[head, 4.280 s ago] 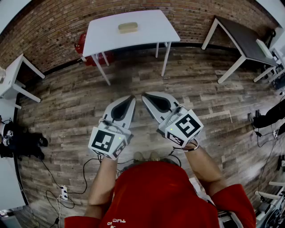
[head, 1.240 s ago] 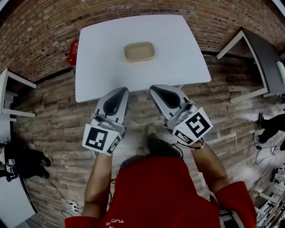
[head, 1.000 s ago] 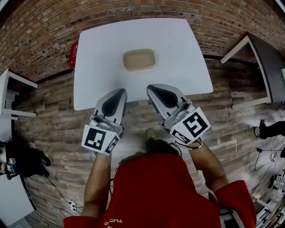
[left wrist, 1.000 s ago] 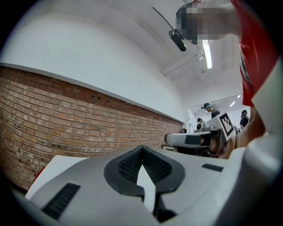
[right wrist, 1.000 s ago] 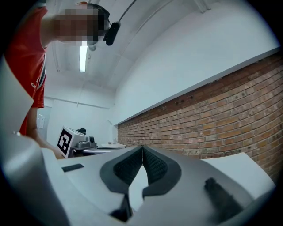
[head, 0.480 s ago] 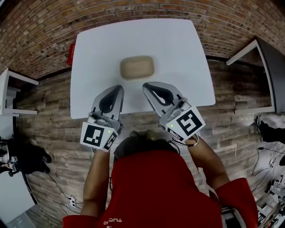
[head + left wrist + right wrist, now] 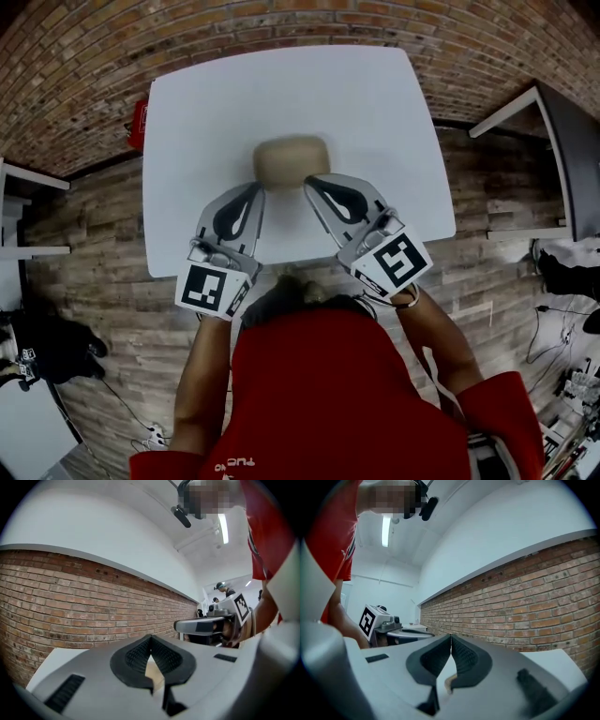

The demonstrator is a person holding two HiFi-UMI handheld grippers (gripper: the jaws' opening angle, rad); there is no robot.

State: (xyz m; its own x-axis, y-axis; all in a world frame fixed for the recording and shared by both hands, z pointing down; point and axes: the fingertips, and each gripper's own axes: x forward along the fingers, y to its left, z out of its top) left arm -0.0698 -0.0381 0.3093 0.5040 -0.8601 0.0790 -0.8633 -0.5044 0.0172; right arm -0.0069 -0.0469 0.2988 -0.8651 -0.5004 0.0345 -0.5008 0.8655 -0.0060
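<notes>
As the head view shows, my left gripper (image 7: 257,187) and right gripper (image 7: 311,181) hang at frame centre over the white table (image 7: 202,103). Their tips are just beside the near edge of the tan box (image 7: 292,156); I cannot tell whether they touch it. The box lies mid-table, just above frame centre.

Left gripper view: my fingers (image 7: 136,656) are pressed together at the tips and pinch nothing. The tan box (image 7: 153,671) shows through the gap beneath them, low centre. A brick wall (image 7: 70,602) fills the left.

Right gripper view: my fingers (image 7: 465,660) meet at the tips, with nothing between them. A sliver of the tan box (image 7: 449,682) shows below.
</notes>
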